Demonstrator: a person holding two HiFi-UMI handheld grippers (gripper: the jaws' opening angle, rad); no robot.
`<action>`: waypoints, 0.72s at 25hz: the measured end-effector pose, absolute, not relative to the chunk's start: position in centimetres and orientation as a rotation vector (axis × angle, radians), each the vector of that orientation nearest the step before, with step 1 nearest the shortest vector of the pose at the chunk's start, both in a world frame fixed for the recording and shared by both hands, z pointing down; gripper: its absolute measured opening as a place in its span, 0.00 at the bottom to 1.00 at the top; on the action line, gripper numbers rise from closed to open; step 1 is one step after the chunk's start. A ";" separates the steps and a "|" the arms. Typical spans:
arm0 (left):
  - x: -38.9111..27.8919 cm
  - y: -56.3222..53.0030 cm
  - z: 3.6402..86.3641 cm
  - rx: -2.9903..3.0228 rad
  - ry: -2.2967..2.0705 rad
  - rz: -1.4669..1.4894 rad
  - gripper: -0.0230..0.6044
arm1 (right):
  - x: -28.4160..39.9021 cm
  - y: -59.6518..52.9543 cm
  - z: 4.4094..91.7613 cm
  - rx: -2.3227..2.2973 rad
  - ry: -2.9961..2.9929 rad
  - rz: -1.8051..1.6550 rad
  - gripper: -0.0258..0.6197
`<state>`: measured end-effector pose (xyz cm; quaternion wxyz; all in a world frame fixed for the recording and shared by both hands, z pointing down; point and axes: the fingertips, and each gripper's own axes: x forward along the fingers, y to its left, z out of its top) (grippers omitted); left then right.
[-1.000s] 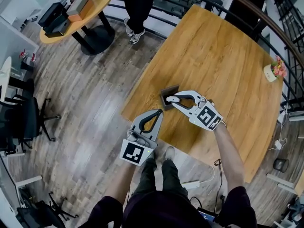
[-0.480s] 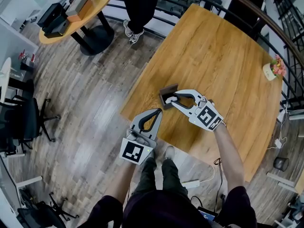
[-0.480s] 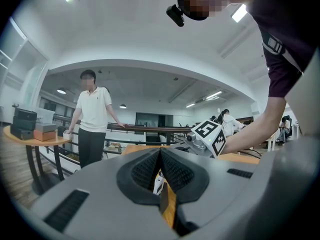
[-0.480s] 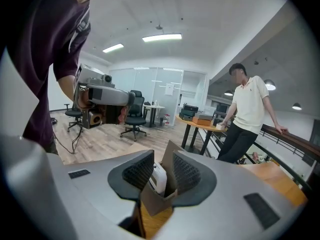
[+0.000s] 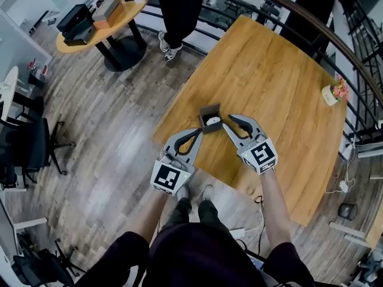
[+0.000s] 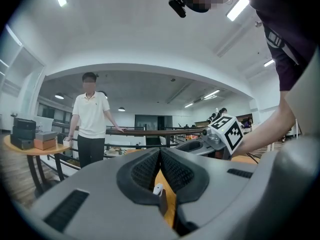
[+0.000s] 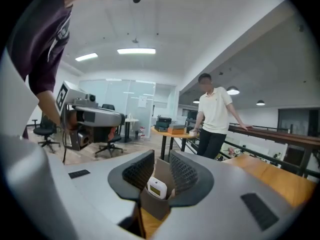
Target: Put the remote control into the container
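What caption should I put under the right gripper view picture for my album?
White remote control sits in the little brown container, framed by the open jaws of the right gripper.

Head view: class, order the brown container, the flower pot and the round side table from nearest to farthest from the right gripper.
1. Brown container, just left of the right gripper.
2. Flower pot, well off to the right.
3. Round side table, at the upper left, clearly farthest.
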<state>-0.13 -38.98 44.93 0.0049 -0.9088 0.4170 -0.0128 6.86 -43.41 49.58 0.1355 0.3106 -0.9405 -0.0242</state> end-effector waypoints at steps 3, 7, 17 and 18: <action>-0.4 -38.0 43.7 -2.833 1.290 -0.034 0.06 | 6.8 -41.3 47.5 1.056 -2.770 -0.009 0.20; -0.2 -36.3 41.8 -2.819 1.261 0.004 0.06 | 6.5 -37.5 44.3 1.189 -2.862 0.043 0.20; -0.5 -33.0 40.7 -2.805 1.231 0.048 0.06 | 4.4 -32.4 41.3 1.321 -2.968 0.015 0.09; -0.6 -32.8 41.0 -2.813 1.233 0.014 0.06 | 4.2 -32.3 41.4 1.319 -2.970 0.015 0.08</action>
